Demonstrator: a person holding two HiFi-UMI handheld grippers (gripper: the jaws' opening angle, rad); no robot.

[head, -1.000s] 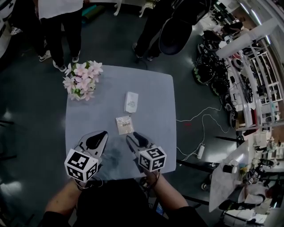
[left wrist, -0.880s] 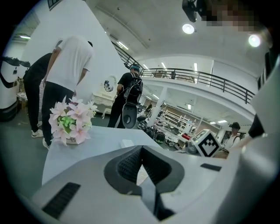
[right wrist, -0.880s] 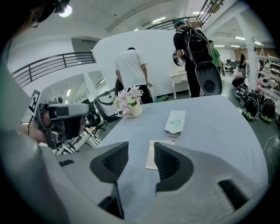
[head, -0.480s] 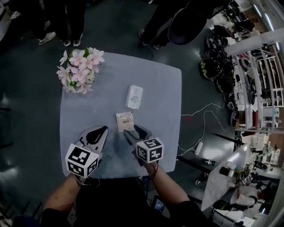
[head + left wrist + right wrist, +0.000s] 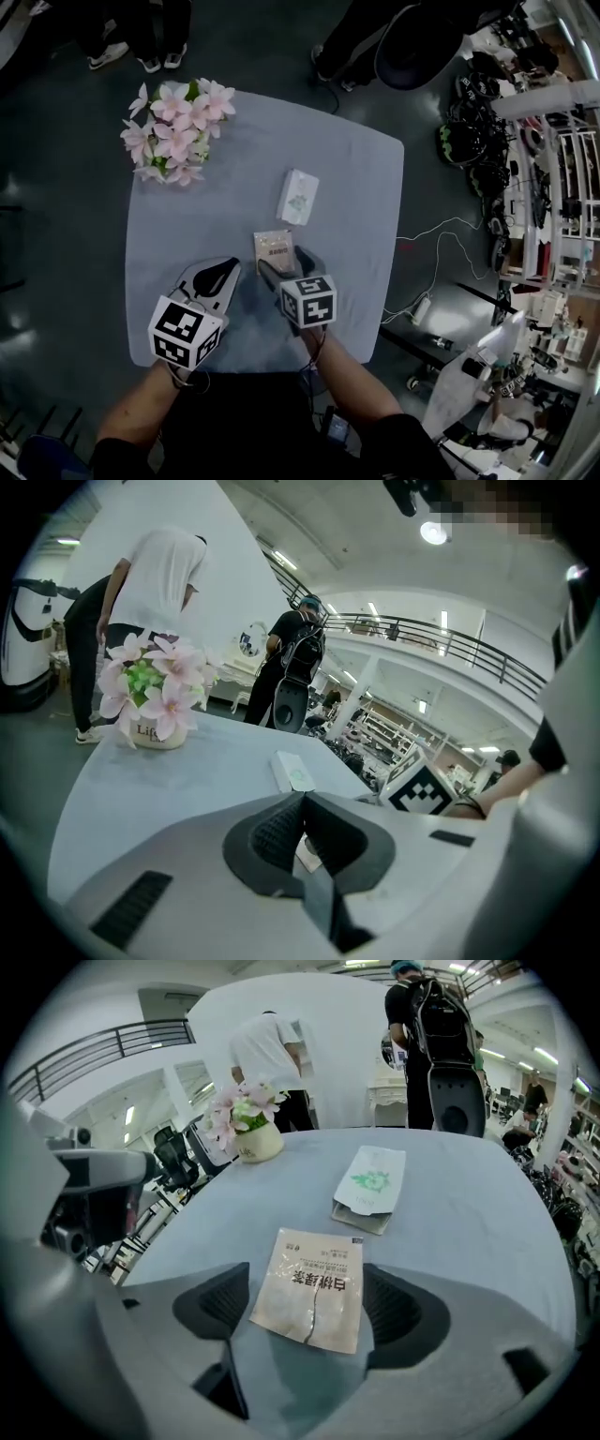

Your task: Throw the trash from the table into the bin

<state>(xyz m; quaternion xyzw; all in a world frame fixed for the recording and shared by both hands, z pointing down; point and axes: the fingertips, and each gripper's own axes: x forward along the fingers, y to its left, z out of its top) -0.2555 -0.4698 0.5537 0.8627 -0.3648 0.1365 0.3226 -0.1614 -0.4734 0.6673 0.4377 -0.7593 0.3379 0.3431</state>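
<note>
Two trash items: torn beige sachet (image 5: 309,1288) flat on the grey table (image 5: 187,216), white carton (image 5: 370,1185) just beyond.
Right gripper (image 5: 286,265): has come down over the sachet, jaws just opened wide either side, pads not touching.
Left gripper (image 5: 300,803): jaws together, empty.
Meaning: grasp looks imminent; bin unseen.

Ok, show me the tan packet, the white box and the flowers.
tan packet (image 5: 309,1290): right gripper view, its middle.
white box (image 5: 370,1181): right gripper view, top face.
flowers (image 5: 178,131): head view, pink blossoms.
</note>
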